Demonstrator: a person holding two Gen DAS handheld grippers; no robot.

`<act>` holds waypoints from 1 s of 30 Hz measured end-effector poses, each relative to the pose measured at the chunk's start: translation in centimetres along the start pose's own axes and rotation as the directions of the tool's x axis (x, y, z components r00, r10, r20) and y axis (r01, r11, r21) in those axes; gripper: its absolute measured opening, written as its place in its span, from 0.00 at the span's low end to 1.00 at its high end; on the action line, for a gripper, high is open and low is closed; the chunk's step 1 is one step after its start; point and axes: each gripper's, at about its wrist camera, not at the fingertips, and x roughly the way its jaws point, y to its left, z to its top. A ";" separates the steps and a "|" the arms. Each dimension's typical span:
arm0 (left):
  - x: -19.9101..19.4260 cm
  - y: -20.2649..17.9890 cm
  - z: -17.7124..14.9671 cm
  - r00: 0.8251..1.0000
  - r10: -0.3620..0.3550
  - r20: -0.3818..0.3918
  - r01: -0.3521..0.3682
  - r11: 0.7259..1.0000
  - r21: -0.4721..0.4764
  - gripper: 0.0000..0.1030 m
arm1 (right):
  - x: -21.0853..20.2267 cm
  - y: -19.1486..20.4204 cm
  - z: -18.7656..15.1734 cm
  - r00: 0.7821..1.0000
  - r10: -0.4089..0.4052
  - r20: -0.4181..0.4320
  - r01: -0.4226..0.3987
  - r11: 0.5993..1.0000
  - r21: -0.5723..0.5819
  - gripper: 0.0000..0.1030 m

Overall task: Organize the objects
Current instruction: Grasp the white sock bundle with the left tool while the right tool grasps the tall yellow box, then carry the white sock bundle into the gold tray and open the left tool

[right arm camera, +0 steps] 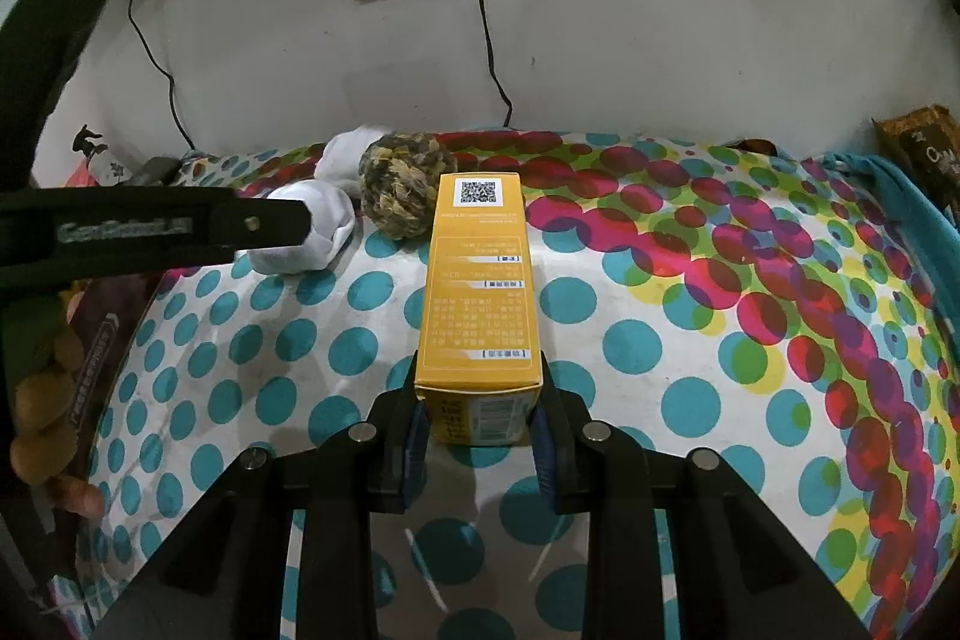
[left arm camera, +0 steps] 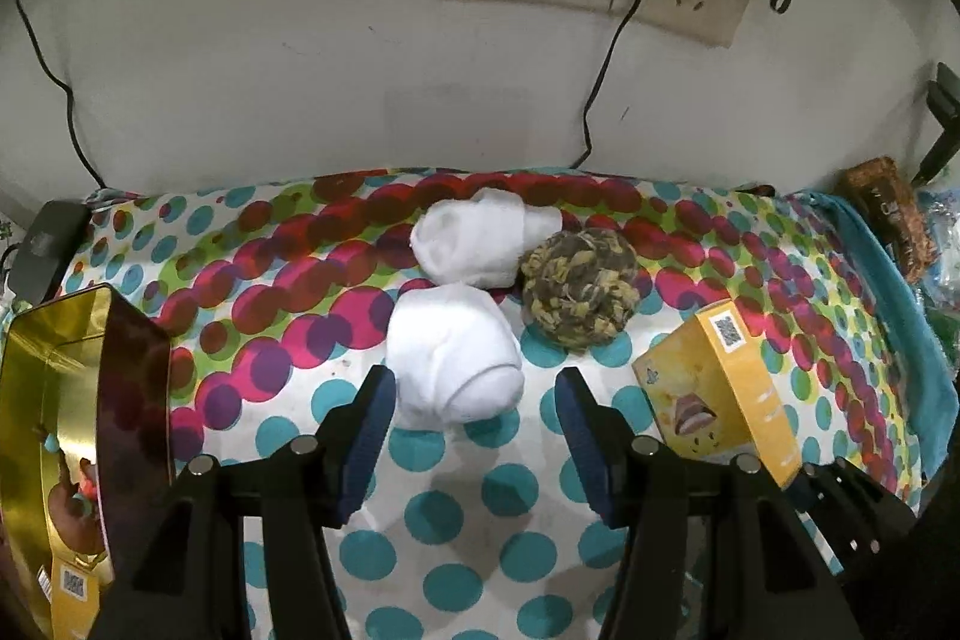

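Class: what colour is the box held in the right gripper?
Yellow-orange box, seen best in the right wrist view.

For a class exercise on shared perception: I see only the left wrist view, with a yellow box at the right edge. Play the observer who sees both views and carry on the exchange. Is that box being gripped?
Observer: Yes. The right gripper is shut on the yellow box, its pads pressing on the box's two sides.
Operator: What is on the box's top face?
Observer: Blocks of small print under the QR code.
Operator: Where is my left gripper from there?
Observer: Its finger crosses in front of the near white sock roll.
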 end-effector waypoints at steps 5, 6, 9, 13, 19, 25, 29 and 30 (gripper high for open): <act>1.6 0.5 0.2 0.999 0.024 -0.038 -0.025 0.999 -0.033 0.55 | 0.0 0.2 0.0 1.000 -0.002 -0.001 0.002 1.000 -0.005 0.27; 1.8 0.7 0.2 0.999 0.016 -0.042 -0.017 0.999 -0.039 0.55 | 0.0 0.3 0.0 1.000 -0.002 -0.002 0.002 1.000 -0.008 0.27; 2.4 1.1 -0.1 0.999 -0.006 -0.048 0.003 0.998 -0.062 0.55 | 0.0 0.6 0.1 1.000 -0.005 -0.003 0.005 1.000 -0.016 0.27; 2.7 1.8 -0.2 0.999 -0.021 -0.027 0.019 0.996 -0.091 0.54 | -0.2 0.6 0.0 1.000 0.001 0.006 -0.001 1.000 -0.022 0.27; 2.4 1.5 -0.3 1.000 -0.004 -0.021 0.003 0.998 -0.069 0.47 | -0.1 0.9 0.1 1.000 -0.007 0.004 0.007 1.000 -0.027 0.27; 1.5 1.0 -0.5 1.000 0.027 -0.003 -0.027 0.999 -0.034 0.47 | -0.1 0.9 0.2 1.000 -0.009 0.002 0.009 1.000 -0.024 0.27; 0.7 0.7 -0.8 0.999 0.042 0.009 -0.042 0.999 -0.023 0.47 | -0.1 0.9 0.2 1.000 -0.009 -0.002 0.008 1.000 -0.025 0.27; 0.6 0.6 -0.9 0.999 0.046 0.010 -0.046 0.999 -0.022 0.47 | -0.1 0.9 0.2 1.000 -0.008 -0.002 0.008 1.000 -0.025 0.27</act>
